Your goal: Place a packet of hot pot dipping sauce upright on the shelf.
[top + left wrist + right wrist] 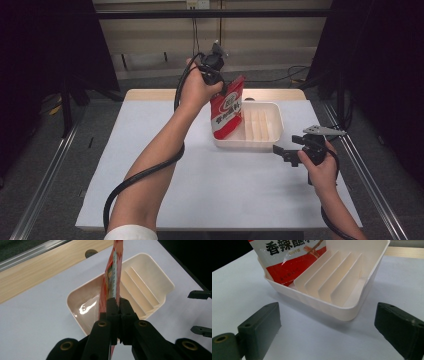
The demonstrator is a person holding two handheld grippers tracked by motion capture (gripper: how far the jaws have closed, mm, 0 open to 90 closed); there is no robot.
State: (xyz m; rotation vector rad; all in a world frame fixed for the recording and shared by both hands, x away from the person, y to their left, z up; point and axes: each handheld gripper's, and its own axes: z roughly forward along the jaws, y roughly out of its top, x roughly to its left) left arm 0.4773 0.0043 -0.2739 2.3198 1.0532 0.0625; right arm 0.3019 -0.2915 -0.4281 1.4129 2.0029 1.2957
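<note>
Left gripper clamped on the top edge of the red snack packet, pads pressed tight together with the film between them. Packet hanging upright with its lower end inside the white divider tray, in the open compartment left of the tray's slats. Right gripper spread wide, holding nothing, just in front of the tray's near right corner and apart from it.

Likely trouble: thin film slipping out of a pinch on so narrow an edge, or the packet tipping against the tray's near wall and flopping out once let go. Also possible: the light tray sliding on the white mat if the packet drags on it, with nothing bracing it.

Right gripper view: printed face of the packet and four upright slats. Left gripper view: packet edge-on, plus the glossy tray floor beneath it.
</note>
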